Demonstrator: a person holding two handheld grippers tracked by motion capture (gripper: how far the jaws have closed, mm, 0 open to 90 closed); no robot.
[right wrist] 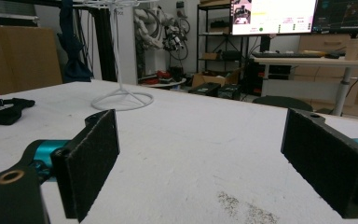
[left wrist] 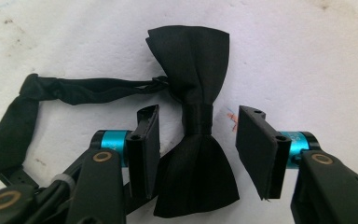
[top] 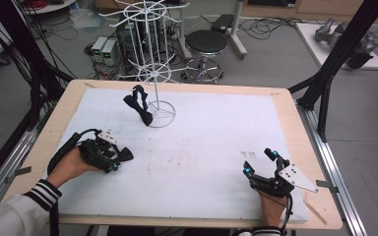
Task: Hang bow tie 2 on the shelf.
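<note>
Left fingers (left wrist: 145, 149): my two black pads stand apart, one on each side of the bow tie (left wrist: 193, 121); neither pad presses the cloth. A gap shows between the knot and each pad, wider on the side away from the strap.
Left gripper (left wrist: 198, 154): pointed down at the white table cover (top: 202, 147), straddling the bow tie's knot.
Right fingers (right wrist: 91, 158): my pads stand wide apart, with bare table cover between them.
Right gripper (top: 260, 161): low over the cover, well apart from the bow tie, across the table from it.
Bow tie, place: flat on the cover, between my left jaws. In the high view one black wing pokes out past the left gripper (top: 112, 156).
Bow tie, pose: knot in the middle, one wing fanned away from the gripper, the other wing toward it and partly under the jaws.
Strap (left wrist: 74, 91): runs from the bow tie's knot off to the side, loops back toward the gripper body, lying on the cover.
White wire stand (top: 153, 64): upright on the cover, well beyond the bow tie, toward the far edge.
Second black bow tie (top: 139, 104): just beside the stand's ring base, well apart from the first bow tie.
Left hand (top: 71, 167): wrapped round the left gripper body, striped cuff behind it.
</note>
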